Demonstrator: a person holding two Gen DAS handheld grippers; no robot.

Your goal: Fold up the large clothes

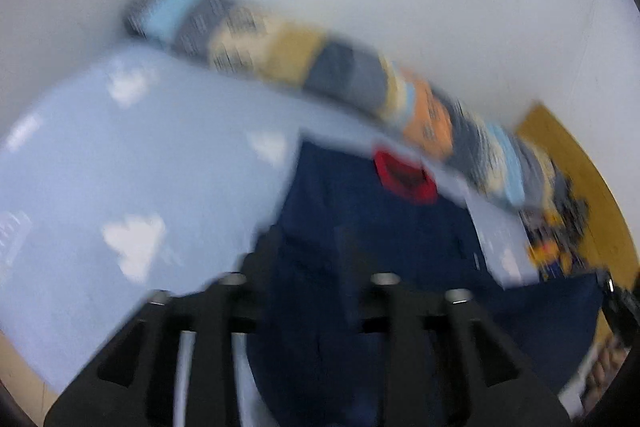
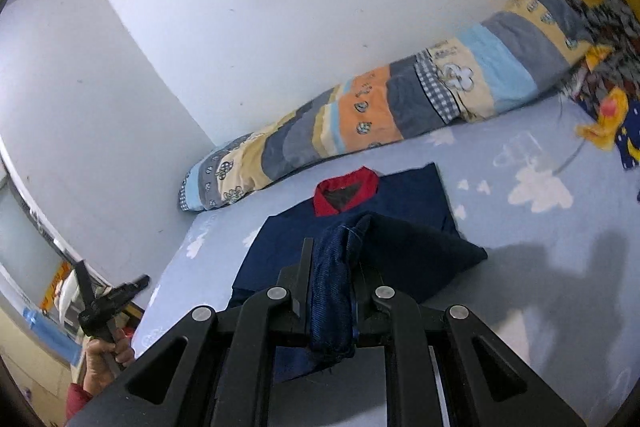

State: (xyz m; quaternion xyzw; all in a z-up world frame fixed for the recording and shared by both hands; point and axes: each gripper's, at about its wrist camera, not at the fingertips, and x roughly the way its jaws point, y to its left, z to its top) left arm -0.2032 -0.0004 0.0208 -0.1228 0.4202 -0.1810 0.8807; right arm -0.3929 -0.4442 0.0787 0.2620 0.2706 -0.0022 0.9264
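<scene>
Right gripper (image 2: 332, 291): jaws are closed on a bunched fold of the navy garment (image 2: 400, 251); denim-like cloth is seen pinched between the fingers and hanging below them.

Left gripper (image 1: 308, 259): view is motion-blurred. The fingers appear to stand apart with dark navy cloth behind the gap; whether any cloth is caught between them cannot be told. In the right wrist view the same tool (image 2: 108, 301) is seen off the bed's edge, held in a hand (image 2: 105, 355), with no cloth visibly hanging from it.

Just beyond the right fingers the garment lies on the light blue cloud-print bedsheet (image 2: 540, 227). It is judged to be partly folded: the body is squared off, the red collar (image 2: 346, 189) lies at the far end, and one corner is lifted toward the gripper. The raised part is judged still to be laid over and smoothed.

Farther off, a rolled patchwork quilt (image 2: 400, 107) lies along the white wall (image 2: 280, 7), well apart from the garment.

Containers: none are seen in either view.
</scene>
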